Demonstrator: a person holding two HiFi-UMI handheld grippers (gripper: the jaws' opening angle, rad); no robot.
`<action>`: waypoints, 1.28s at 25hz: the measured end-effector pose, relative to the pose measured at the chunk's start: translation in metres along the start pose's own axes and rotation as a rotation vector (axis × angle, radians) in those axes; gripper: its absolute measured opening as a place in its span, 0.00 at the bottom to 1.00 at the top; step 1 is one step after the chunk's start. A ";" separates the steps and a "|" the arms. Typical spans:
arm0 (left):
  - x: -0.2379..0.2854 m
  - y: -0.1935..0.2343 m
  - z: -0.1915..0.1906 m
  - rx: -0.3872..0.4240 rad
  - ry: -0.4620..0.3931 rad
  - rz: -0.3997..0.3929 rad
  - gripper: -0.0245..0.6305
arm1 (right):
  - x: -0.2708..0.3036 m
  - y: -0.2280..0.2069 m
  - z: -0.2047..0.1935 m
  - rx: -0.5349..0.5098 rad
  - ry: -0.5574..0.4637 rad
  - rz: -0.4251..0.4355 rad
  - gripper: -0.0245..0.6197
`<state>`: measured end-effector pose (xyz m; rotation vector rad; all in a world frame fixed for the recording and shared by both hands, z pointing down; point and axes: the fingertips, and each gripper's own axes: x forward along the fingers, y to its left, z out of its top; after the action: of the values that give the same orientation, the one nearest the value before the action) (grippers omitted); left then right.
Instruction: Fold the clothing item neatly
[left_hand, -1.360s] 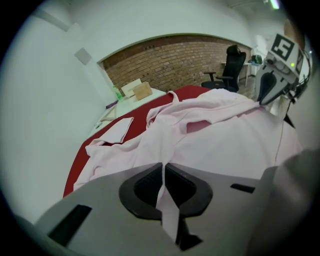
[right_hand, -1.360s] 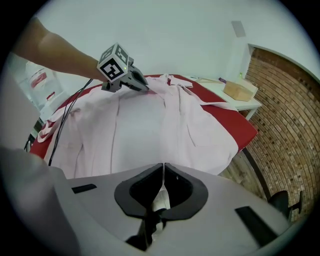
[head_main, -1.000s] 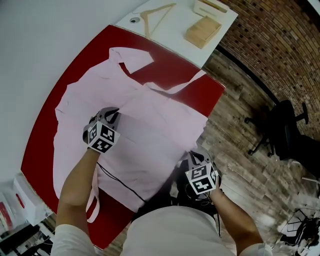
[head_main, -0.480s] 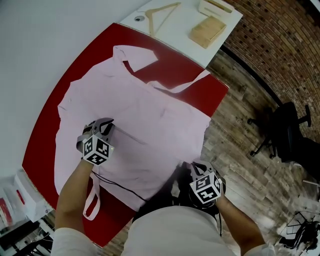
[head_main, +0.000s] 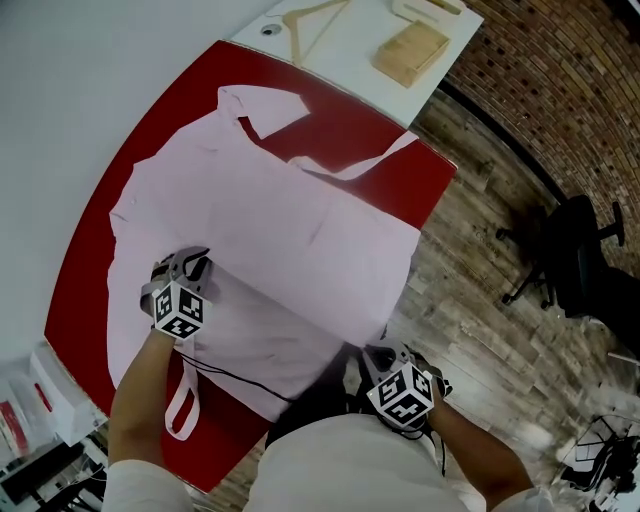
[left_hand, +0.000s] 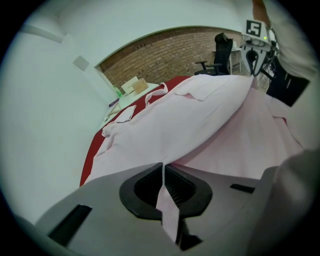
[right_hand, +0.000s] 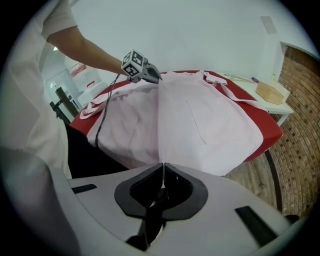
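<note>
A pale pink shirt (head_main: 270, 230) lies spread over the red table (head_main: 360, 130), its collar end toward the far side. My left gripper (head_main: 188, 264) is shut on a fold of the shirt (left_hand: 200, 120) at the near left, and a strip of pink cloth shows pinched between its jaws. At the near right table edge, my right gripper (head_main: 378, 352) is shut on the shirt's hem (right_hand: 200, 125), which rises in a ridge from its jaws. The cloth between both grippers is lifted and doubled toward me.
A white side table (head_main: 340, 40) at the far end holds a wooden hanger (head_main: 312, 22) and a wooden block (head_main: 410, 52). A black office chair (head_main: 575, 250) stands on the wood floor at the right. A black cable (head_main: 235, 372) hangs from the left gripper.
Both grippers have drawn toward me with the shirt's edge held, the left one sliding toward the near left, the right one dropping nearer my body. More cloth now lies doubled over.
</note>
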<state>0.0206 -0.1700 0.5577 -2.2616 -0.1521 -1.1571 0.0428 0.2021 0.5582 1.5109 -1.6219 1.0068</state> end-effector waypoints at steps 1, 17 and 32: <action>0.001 0.000 -0.003 -0.001 0.005 0.002 0.06 | 0.000 0.004 0.000 -0.001 -0.001 0.013 0.07; 0.009 -0.008 -0.019 -0.010 0.089 -0.019 0.06 | 0.038 0.012 -0.016 -0.011 0.072 0.106 0.07; 0.004 -0.015 -0.029 -0.025 0.149 -0.053 0.06 | 0.054 0.010 -0.018 -0.006 0.100 0.140 0.07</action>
<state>-0.0031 -0.1741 0.5808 -2.1949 -0.1405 -1.3566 0.0280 0.1936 0.6138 1.3355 -1.6759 1.1337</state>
